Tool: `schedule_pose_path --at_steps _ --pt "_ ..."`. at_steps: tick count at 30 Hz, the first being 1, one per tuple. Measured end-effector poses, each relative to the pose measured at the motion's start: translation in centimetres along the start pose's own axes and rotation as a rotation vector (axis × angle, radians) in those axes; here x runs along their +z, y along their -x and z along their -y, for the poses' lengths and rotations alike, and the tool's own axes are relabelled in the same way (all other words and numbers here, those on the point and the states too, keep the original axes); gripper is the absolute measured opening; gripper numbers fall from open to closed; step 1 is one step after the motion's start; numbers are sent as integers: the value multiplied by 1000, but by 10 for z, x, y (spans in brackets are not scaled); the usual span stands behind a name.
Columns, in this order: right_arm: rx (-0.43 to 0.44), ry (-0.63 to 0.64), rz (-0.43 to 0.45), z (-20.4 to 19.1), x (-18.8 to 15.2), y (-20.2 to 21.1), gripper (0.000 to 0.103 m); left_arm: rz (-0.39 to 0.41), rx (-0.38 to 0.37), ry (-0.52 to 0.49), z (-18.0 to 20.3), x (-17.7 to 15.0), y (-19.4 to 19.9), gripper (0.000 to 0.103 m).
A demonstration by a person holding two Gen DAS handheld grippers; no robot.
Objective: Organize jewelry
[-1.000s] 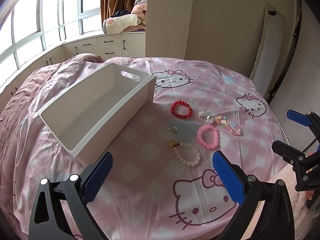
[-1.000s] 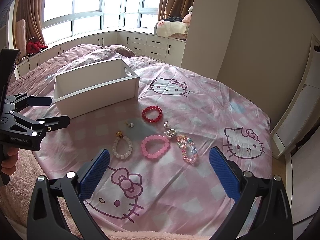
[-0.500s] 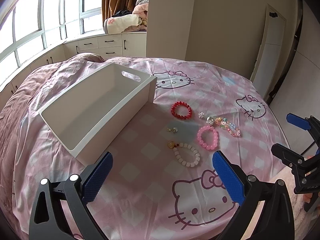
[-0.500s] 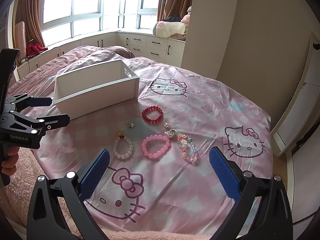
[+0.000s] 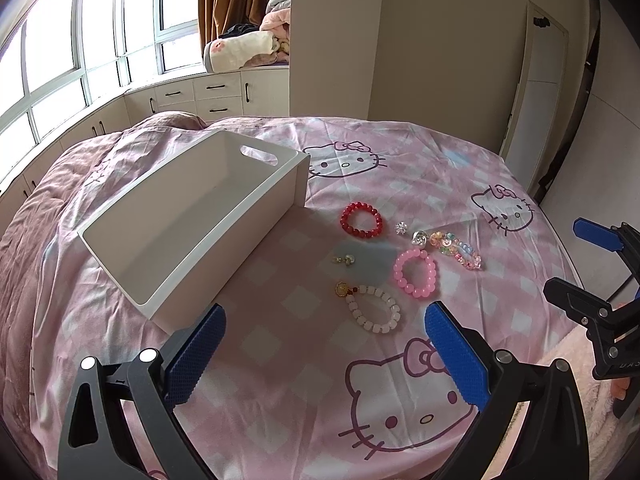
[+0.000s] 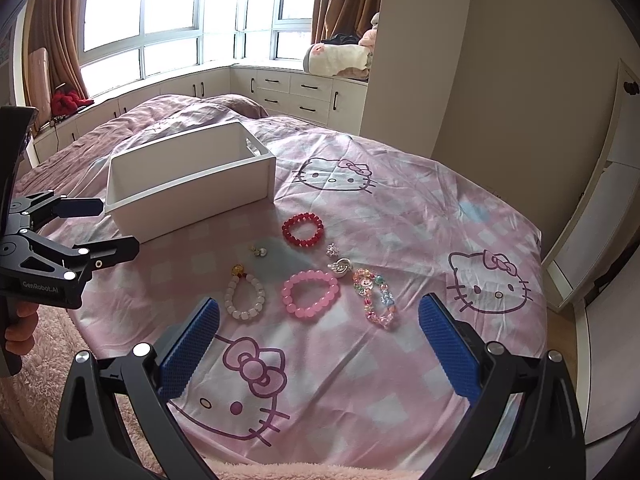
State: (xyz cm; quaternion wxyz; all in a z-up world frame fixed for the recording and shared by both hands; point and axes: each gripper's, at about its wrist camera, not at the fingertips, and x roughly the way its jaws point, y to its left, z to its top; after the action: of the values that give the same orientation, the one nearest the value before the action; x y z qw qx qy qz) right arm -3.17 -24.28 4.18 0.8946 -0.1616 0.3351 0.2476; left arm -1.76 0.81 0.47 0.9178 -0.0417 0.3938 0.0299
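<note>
Beside the white bin [image 5: 192,232] on the bed [image 5: 280,364] lie red [image 5: 361,220], pink [image 5: 414,273] and white [image 5: 372,308] bracelets; nearer than these, left gripper [image 5: 322,344] and right gripper [image 6: 320,338] hover spread wide, holding nothing.

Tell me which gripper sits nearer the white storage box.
Left. The left gripper hovers open just off the near corner of the white storage box. The right gripper hangs open farther off, with the bracelets between it and the box.
</note>
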Motion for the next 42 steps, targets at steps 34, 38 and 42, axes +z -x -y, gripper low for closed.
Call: schedule_pose_path --at_steps 34,38,42 --pt "-13 14 3 -1 6 -4 98 -14 -42 19 -7 1 -2 101" --pt "-11 -8 1 7 9 -10 98 -19 -40 2 -1 6 -10 101" --pt "-44 5 -9 14 13 -21 98 -29 -29 -38 7 12 -24 101"
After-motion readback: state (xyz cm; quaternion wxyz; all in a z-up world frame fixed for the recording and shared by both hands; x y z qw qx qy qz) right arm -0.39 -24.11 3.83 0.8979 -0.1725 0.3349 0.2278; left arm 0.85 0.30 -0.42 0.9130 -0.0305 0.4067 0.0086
